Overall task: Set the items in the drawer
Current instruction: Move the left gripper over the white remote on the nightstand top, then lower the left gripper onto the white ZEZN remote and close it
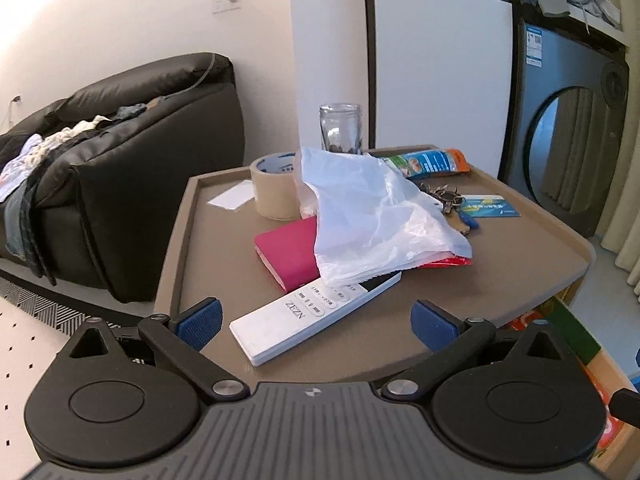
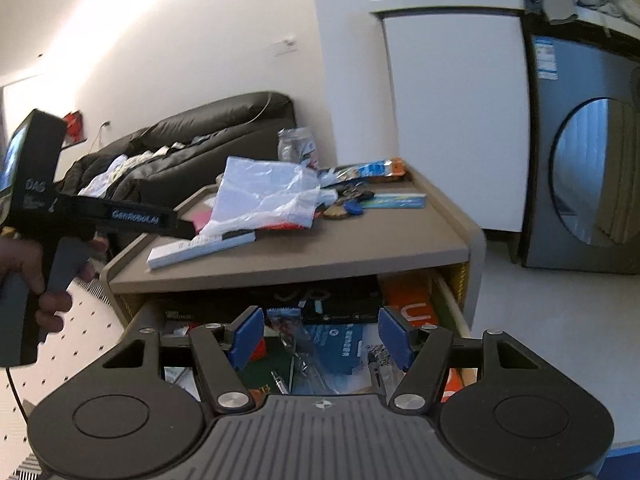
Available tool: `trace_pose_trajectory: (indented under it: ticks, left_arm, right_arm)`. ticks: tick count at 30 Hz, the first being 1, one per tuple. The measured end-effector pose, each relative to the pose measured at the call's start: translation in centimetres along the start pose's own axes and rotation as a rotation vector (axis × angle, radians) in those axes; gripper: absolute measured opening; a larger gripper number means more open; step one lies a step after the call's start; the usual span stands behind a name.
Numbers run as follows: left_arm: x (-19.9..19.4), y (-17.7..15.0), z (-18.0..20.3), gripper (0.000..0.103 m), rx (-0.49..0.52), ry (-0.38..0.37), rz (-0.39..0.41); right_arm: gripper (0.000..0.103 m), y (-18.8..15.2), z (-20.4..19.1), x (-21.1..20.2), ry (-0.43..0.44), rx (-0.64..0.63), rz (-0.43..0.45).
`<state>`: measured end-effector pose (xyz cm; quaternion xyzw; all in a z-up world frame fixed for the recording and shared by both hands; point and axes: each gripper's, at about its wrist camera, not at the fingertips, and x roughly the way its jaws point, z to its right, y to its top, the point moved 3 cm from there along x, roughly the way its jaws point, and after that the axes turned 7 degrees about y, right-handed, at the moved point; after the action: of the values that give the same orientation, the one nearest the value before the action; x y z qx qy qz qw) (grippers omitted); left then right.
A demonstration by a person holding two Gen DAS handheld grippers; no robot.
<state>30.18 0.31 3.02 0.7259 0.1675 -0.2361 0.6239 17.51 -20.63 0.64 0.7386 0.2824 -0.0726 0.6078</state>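
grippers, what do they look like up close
Both are alike: black linkage arms with silver pivot pins, round black hubs, a ribbed grey base and blue textured pads. The left gripper has a grey pistol grip, white GenRobot.AI lettering and a black cable.

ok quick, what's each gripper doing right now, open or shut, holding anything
Left gripper: open, holding nothing, its fingers either side of the white remote.
Right gripper: open, holding nothing, over the open drawer.

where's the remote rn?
Left wrist view: remote lies at the tabletop's near edge, between the open left gripper fingers, far end under the plastic bag.
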Motion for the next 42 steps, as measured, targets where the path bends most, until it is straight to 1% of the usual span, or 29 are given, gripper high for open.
trace_pose_trajectory:
  ticks: [2,6,9,11,14,19,24,26,30,32,35,39,42]
  left_arm:
    - [0.8,0.1,0.0,0.103,0.025,0.0,-0.007]
    - [2.4,0.3,0.0,0.103,0.068,-0.001,-0.023]
    - [3.6,0.3,0.0,0.103,0.087,-0.014,-0.042]
    - [4.3,0.2,-0.1,0.103,0.1,0.001,-0.05]
    - [5.1,0.2,-0.5,0.103,0.078,0.003,-0.063]
    - [5.9,0.4,-0.8,0.103,0.096,-0.012,-0.066]
    - [6.7,0.5,-1.7,0.101,0.036,-0.069,-0.087]
    - [7.0,0.4,-1.8,0.101,0.037,-0.068,-0.096]
    - [7.6,0.1,-1.7,0.1,0.038,-0.092,-0.119]
    - [7.6,0.1,-1.6,0.099,0.042,-0.1,-0.115]
    - [7.4,0.0,-1.5,0.094,0.042,-0.111,-0.117]
    - [6.7,-0.1,-1.0,0.081,0.062,-0.126,-0.109]
    - [6.6,-0.1,-0.9,0.081,0.078,-0.146,-0.106]
  right_arm:
    - [0.067,0.1,0.2,0.1,0.012,-0.007,-0.003]
    - [0.067,0.5,0.8,0.1,0.005,-0.024,0.006]
    - [0.067,0.5,1.5,0.4,0.009,0.004,-0.01]
    - [0.067,0.4,1.6,0.7,0.011,0.004,-0.019]
    - [0.067,0.3,1.5,1.1,0.015,-0.012,-0.034]
    - [0.067,0.5,1.2,1.5,0.027,-0.032,-0.046]
    - [0.067,1.1,0.9,2.1,0.044,-0.053,-0.043]
    - [0.067,1.3,0.8,2.3,0.05,-0.055,-0.038]
    - [0.067,1.3,0.7,2.6,0.056,-0.055,-0.038]
    - [0.067,1.2,0.7,2.6,0.057,-0.052,-0.039]
    - [0.067,0.9,0.7,2.6,0.055,-0.047,-0.044]
    - [0.067,0.6,0.7,2.5,0.051,-0.041,-0.051]
    - [0.067,0.4,0.6,2.4,0.05,-0.038,-0.053]
